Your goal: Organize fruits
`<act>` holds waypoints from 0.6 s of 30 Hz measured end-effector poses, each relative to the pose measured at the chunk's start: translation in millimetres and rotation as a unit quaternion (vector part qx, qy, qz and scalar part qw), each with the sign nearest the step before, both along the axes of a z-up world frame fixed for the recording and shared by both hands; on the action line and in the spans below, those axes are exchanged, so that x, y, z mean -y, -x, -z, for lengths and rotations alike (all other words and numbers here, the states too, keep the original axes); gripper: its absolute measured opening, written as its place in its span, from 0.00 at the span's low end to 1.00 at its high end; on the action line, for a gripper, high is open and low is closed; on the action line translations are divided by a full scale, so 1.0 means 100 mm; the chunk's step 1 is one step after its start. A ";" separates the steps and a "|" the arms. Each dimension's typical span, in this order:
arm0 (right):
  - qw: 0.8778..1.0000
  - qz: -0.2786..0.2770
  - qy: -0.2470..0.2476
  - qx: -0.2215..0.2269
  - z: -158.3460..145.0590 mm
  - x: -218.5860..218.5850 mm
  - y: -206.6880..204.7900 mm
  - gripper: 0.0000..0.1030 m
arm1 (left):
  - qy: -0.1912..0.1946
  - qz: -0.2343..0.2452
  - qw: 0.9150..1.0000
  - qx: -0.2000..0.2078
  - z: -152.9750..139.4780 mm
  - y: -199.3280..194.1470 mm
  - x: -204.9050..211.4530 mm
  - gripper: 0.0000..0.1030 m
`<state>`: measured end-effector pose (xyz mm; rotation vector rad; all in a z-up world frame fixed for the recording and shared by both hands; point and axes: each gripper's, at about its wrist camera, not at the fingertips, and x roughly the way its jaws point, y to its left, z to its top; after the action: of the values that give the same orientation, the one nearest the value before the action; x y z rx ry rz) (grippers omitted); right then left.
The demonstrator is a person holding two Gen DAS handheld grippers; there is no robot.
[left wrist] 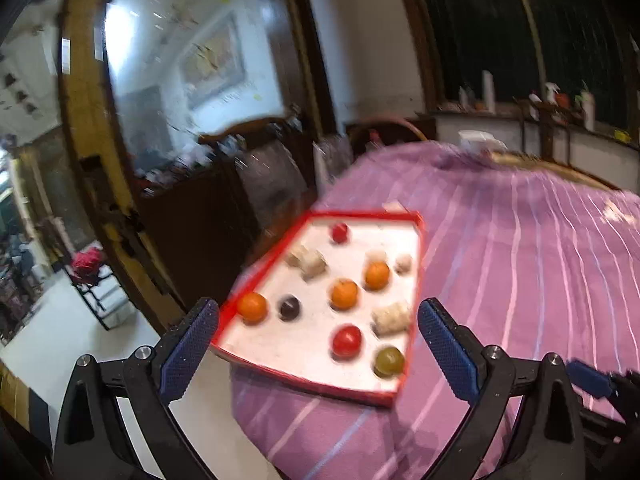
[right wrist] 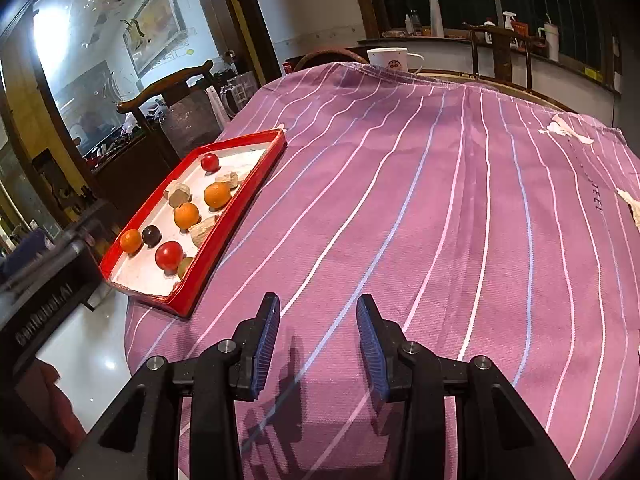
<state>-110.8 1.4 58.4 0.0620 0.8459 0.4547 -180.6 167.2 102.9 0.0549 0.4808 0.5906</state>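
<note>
Three oranges (left wrist: pixel 252 307), two red fruits (left wrist: pixel 346 341), one dark (left wrist: pixel 289 307) and one green (left wrist: pixel 388 360) in red tray (left wrist: pixel 264 258), centre of left view, blurred. Left claw (left wrist: pixel 318 322) spread wide; right claw (right wrist: pixel 318 322) spread, empty, over purple striped cloth (right wrist: pixel 440 200). Green fruit half hidden at right view's left.

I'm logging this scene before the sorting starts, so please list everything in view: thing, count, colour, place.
Tray: one, red rim, white floor, at the table's left edge.
Orange fruits: three, in the tray.
Red fruits: two, one near, one far.
Dark fruit: one, blackish, beside the leftmost orange.
Green fruit: one, tray's near right corner.
Beige lumps: several, scattered in the tray; blurred.
Tablecloth: one, purple, striped.
Mug: one, white, far edge.
Left gripper: open, empty.
Right gripper: open, empty, over cloth.
</note>
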 end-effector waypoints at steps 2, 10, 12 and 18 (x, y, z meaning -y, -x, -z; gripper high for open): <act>1.000 -0.001 0.001 0.004 0.00 -0.01 0.02 0.43 | -0.027 -0.028 0.998 0.046 -0.09 0.13 0.00 1.00; 1.000 -0.014 0.010 0.007 0.01 -0.13 0.08 0.43 | -0.041 -0.058 0.989 0.132 -0.16 0.48 -0.09 1.00; 1.000 -0.018 0.015 0.008 0.02 -0.16 0.09 0.43 | -0.017 -0.041 0.991 0.124 -0.17 0.47 -0.15 1.00; 0.999 -0.024 0.027 0.021 -0.01 -0.27 0.16 0.43 | 0.031 -0.015 0.996 0.082 -0.07 0.37 -0.25 1.00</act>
<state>-126.5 27.9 59.1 -0.0185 0.8194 0.4759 -217.8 191.8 109.9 -0.0595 0.3399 0.6035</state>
